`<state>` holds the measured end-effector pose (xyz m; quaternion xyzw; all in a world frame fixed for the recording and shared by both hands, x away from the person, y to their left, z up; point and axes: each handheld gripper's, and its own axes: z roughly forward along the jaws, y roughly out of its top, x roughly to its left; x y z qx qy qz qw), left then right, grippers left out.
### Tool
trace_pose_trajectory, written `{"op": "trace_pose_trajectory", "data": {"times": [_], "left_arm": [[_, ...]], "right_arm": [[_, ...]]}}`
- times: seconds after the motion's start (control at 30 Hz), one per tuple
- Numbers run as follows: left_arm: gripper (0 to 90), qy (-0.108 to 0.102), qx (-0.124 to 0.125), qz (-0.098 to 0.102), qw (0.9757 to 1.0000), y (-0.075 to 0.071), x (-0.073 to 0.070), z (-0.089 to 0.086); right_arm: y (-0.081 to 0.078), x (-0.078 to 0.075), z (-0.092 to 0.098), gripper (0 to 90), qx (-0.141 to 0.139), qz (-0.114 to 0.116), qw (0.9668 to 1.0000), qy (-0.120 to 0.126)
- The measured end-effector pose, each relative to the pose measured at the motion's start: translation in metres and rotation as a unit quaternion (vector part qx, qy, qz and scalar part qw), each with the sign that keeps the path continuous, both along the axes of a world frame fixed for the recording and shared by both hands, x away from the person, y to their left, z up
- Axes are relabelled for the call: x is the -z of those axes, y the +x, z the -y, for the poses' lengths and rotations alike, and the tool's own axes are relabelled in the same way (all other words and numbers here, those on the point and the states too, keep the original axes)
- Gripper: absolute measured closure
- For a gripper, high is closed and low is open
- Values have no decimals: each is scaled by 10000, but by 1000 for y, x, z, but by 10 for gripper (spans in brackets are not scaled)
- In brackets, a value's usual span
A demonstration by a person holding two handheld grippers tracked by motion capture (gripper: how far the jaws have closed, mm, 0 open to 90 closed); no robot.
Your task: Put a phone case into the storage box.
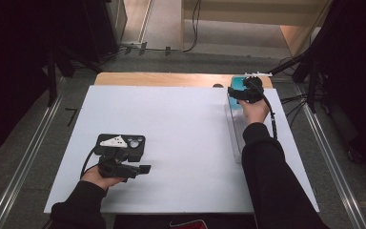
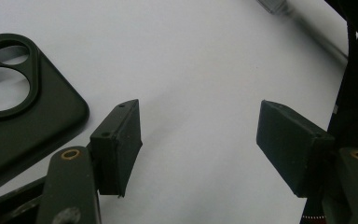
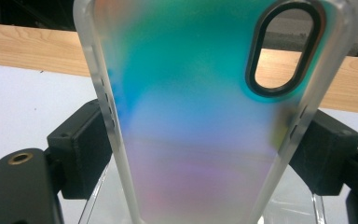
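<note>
The translucent phone case is frosted, with colour fading from teal at the top through blue to pink, and a black-rimmed oval camera cutout near one upper corner. It stands near the far right corner of the counter, above a clear tray that runs along the right edge. The white middle of the counter lies bare and open. The right claw clasps the case by its two long sides. Near the front left corner, the left claw hangs parted and empty, just beside a dark phone case lying flat.
</note>
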<state>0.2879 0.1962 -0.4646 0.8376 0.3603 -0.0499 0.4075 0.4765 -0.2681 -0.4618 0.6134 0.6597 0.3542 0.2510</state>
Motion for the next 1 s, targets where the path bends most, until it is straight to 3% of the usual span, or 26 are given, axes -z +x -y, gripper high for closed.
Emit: {"op": "trace_pose_trajectory", "data": {"times": [0.1, 0.23, 0.6, 0.83, 1.0], "left_arm": [[310, 4, 0, -7, 10000, 0, 0, 0], [310, 10, 8, -13, 10000, 0, 0, 0], [311, -5, -62, -40, 10000, 1, 0, -1], [310, -35, -97, -105, 9999, 2, -1, -1], [310, -37, -124, -90, 9999, 3, -2, -1]], "right_arm": [[1, 1, 1, 139, 29, 25, 10000, 44], [3, 3, 1, 0, -79, 1, 9998, 185], [-7, -12, 4, 0, -258, -92, 9993, 269], [-24, -31, 1, 0, -363, -305, 9987, 210], [-39, -41, -5, 0, -601, -518, 9961, 378]]}}
